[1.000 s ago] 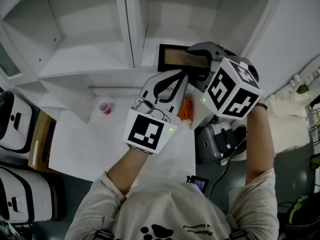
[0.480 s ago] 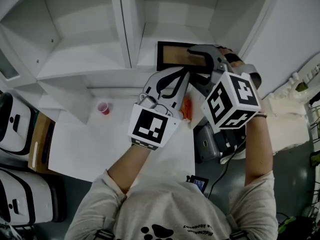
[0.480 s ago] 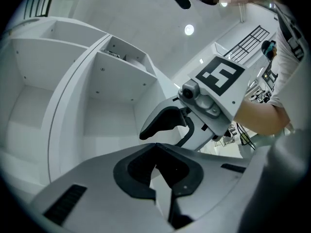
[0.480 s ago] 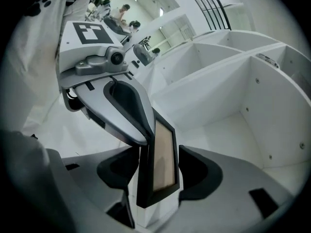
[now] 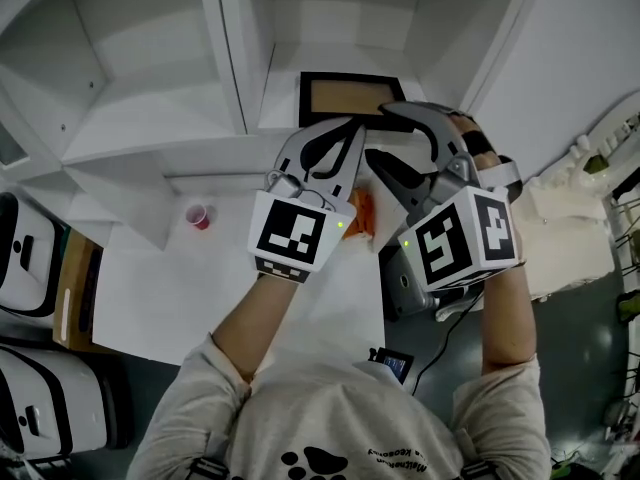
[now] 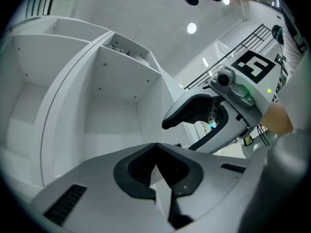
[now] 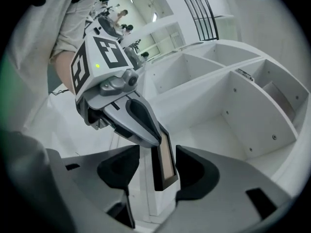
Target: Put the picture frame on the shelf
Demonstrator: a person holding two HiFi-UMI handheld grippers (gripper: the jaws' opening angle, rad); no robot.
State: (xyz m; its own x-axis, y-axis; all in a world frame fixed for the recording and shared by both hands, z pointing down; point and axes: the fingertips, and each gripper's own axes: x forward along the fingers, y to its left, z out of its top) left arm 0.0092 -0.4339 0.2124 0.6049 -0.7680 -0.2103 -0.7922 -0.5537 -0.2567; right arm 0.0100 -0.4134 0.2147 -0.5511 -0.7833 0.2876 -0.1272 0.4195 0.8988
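The picture frame (image 5: pixel 350 96) is found standing on the shelf (image 5: pixel 318 56), its long axis running left to right. It is straddled by the right gripper (image 5: pixel 380 131), jaws parted and clear of it. The left gripper (image 5: pixel 347 128) is pinched closed, empty, just beside.

Soft, even indoor light, muted colours.
A round ceiling lamp (image 6: pixel 192 28) glares overhead; the white shelf unit (image 5: pixel 150 98) carries faint shadows; both gripper views bulge and darken at the edges.
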